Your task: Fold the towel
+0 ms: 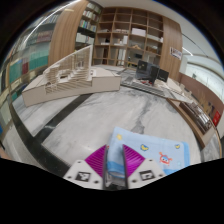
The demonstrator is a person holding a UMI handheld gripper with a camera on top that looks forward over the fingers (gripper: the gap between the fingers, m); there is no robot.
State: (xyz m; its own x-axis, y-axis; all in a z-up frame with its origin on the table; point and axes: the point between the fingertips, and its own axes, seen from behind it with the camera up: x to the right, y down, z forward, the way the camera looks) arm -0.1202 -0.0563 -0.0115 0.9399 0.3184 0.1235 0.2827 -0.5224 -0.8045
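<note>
A light blue towel (pixel 150 150) with a small coloured print hangs in the air above the floor. My gripper (pixel 113 163) is shut on a bunched edge of the towel, which is pinched between the two purple pads (pixel 95 160). The rest of the towel spreads away beyond the fingers to the right. The part of the towel below the fingers is hidden.
A marble-look floor (pixel 80 115) lies below. A white model staircase (pixel 65 78) stands to the left. Wooden bookshelves (pixel 125 35) line the back wall. A long counter with a dark monitor (pixel 148 72) runs along the right.
</note>
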